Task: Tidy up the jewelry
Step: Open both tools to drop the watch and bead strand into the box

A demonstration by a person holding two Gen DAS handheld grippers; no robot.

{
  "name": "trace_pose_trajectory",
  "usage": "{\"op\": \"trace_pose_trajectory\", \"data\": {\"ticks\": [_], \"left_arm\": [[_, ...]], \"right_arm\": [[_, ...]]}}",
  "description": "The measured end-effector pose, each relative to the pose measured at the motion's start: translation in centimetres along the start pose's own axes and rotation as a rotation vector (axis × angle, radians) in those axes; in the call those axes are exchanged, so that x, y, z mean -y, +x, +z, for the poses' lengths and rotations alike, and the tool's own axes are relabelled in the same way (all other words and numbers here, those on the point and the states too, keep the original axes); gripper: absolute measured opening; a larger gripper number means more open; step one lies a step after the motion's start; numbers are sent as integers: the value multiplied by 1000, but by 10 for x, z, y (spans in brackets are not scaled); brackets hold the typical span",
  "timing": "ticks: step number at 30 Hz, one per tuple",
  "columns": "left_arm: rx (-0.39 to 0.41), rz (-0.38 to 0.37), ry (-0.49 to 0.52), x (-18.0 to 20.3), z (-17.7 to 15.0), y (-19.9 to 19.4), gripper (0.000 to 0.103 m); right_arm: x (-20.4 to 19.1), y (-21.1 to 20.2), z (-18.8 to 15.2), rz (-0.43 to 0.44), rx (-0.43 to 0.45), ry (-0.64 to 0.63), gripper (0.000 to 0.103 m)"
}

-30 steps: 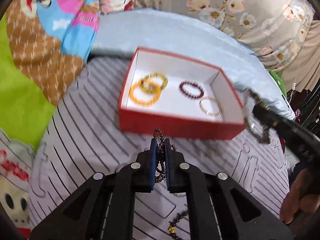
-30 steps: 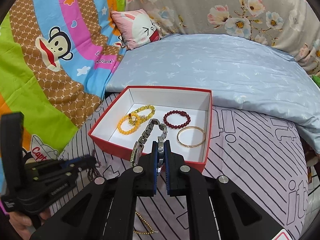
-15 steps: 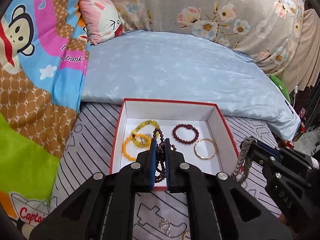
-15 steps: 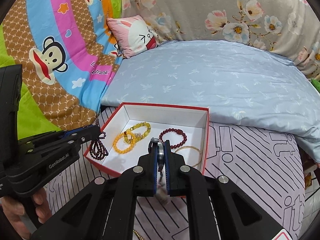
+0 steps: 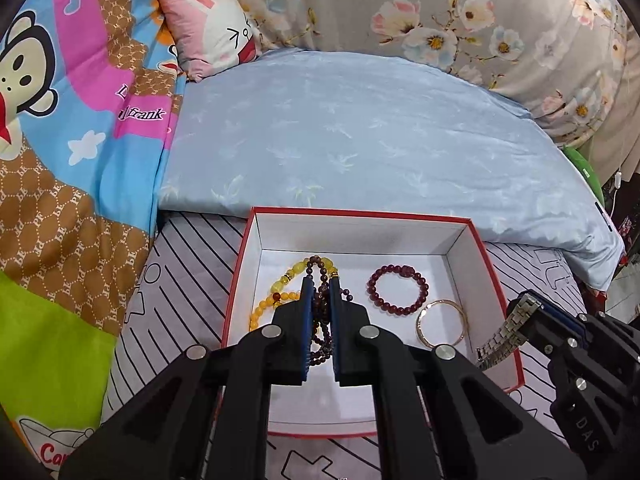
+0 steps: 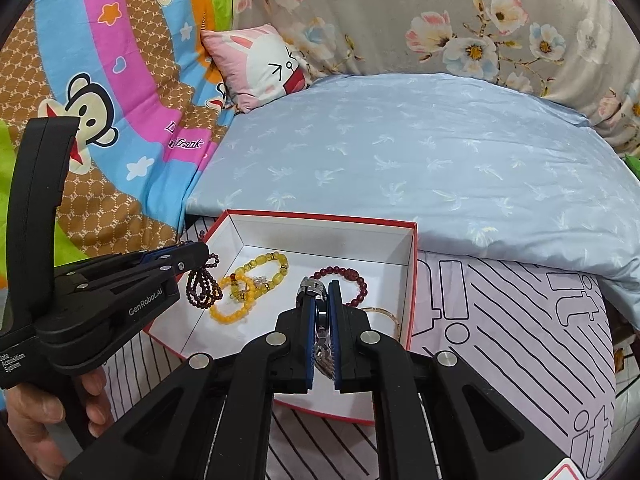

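My left tongs (image 5: 319, 300) grip the dark bead necklace (image 5: 320, 320) over the red box (image 5: 360, 213); my right tongs (image 6: 319, 304) grip the metal watch (image 6: 312, 286).

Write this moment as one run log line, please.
left gripper: shut on dark bead necklace | right gripper: shut on metal watch | both over red box | nothing released yet

Left gripper (image 5: 319, 280): matte black frame, blue pads, round silver screws. White "GenRobot.AI" print on its side. Right gripper (image 6: 321, 292): same build. Bare hand (image 6: 44, 416) on the handle.
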State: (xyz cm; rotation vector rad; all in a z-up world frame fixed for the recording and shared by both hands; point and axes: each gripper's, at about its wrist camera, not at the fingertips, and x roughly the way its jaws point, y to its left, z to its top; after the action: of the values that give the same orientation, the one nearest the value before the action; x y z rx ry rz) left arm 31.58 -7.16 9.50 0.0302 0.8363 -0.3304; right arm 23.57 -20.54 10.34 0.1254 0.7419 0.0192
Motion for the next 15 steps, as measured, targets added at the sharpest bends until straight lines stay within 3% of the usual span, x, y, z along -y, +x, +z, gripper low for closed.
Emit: {"op": "trace_pose_trajectory", "data": {"ticks": [15], "left_arm": [[-14, 3, 2, 2, 5, 13, 8]], "right_arm": [[1, 13, 2, -6, -17, 0, 7]]}}
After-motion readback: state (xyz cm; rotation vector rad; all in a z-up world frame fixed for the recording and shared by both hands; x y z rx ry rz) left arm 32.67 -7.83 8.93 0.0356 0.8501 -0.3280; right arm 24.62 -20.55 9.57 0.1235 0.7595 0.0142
